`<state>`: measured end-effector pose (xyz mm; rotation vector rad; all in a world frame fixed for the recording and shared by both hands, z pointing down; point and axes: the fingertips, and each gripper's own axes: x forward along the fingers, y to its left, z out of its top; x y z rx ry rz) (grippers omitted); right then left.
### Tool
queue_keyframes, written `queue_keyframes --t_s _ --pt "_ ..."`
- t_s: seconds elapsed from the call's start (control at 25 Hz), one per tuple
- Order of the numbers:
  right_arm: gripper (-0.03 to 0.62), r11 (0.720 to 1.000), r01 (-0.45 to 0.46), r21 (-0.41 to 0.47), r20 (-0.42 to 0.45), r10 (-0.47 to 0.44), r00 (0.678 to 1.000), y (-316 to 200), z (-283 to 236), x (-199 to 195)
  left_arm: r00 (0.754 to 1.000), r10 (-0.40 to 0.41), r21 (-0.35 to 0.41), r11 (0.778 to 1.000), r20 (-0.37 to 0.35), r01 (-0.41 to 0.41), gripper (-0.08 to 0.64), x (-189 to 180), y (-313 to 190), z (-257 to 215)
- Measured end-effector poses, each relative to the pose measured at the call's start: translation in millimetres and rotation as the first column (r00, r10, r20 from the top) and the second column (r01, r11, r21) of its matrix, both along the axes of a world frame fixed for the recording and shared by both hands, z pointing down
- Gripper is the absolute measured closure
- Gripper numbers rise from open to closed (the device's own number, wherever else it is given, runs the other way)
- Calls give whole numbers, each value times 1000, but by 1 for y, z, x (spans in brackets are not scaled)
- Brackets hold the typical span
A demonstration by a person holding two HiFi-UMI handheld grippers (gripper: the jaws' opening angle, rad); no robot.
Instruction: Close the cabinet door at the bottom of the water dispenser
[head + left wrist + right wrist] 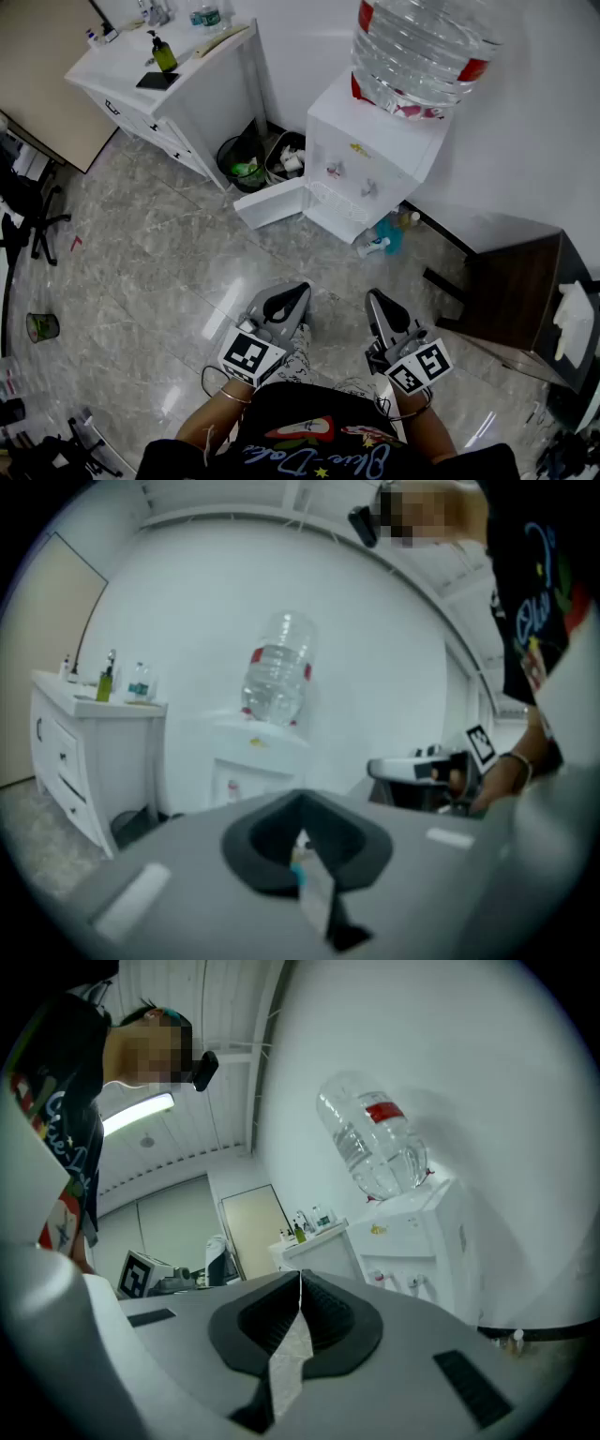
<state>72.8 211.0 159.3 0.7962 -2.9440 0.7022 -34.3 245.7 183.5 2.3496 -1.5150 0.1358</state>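
Standing back from the dispenser (pixel 375 159), the person holds both grippers low and close to the body, well apart from it. The left gripper (pixel 298 292) has its jaws pressed together with nothing between them; its own view shows only a thin seam where they meet. The right gripper (pixel 378 302) is the same, its jaws closed on a single line and empty. Both point roughly toward the dispenser.

The dispenser is white and stands against the wall, with a large clear bottle (pixel 422 42) upside down on top. At its base the door (pixel 270 204) hangs wide open, swung out to the left in the head view, its lower edge near the floor (pixel 159 253). The compartment behind it is exposed.

Just left of the dispenser sit two bins (pixel 246 161), and beyond them a white dresser (pixel 202 89) with small items on top. A blue bottle (pixel 382 244) lies on the floor just right of the base. A dark table (pixel 511 291) stands farther right.

In the left gripper view the dispenser (pixel 246 766) shows beyond the closed jaws, with the right gripper (pixel 375 768) off to the side.
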Motion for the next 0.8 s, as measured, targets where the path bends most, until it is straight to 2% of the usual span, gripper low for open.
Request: queue_keyframes --t_s 0.08,0.16,0.24,0.36,0.48,0.56,0.64,0.72,0.8 --pt "575 1000 -18 -13 2 18 1000 -36 16 -29 999 -37 2 999 -17 37 561 -48 -47 23" --pt "575 1000 -17 -16 -1 17 1000 -65 30 -59 997 -82 -24 996 3 83 561 -95 -89 54" --pt "575 1000 5 -14 -9 -5 1000 -80 41 -85 990 -116 -78 989 82 122 561 -136 -120 96" --pt "575 998 41 -44 -21 -42 999 -89 60 -106 963 -141 -168 969 231 182 561 -183 -159 165" --pt "575 995 49 -89 -48 -54 997 -97 92 -111 932 -114 -247 947 344 207 561 -222 -194 233" --pt "575 993 74 -87 -87 -82 993 -105 113 -111 914 -89 -317 921 395 227 561 -247 -214 280" --pt "575 989 134 -64 -147 -142 979 -105 127 -115 896 -73 -399 877 439 267 561 -271 -226 323" --pt "575 979 197 -62 -188 -205 961 -96 138 -123 866 -20 -460 841 499 285 561 -294 -229 355" --pt "575 973 213 -88 -194 -227 955 -94 149 -128 846 39 -517 806 532 288 561 -311 -231 384"
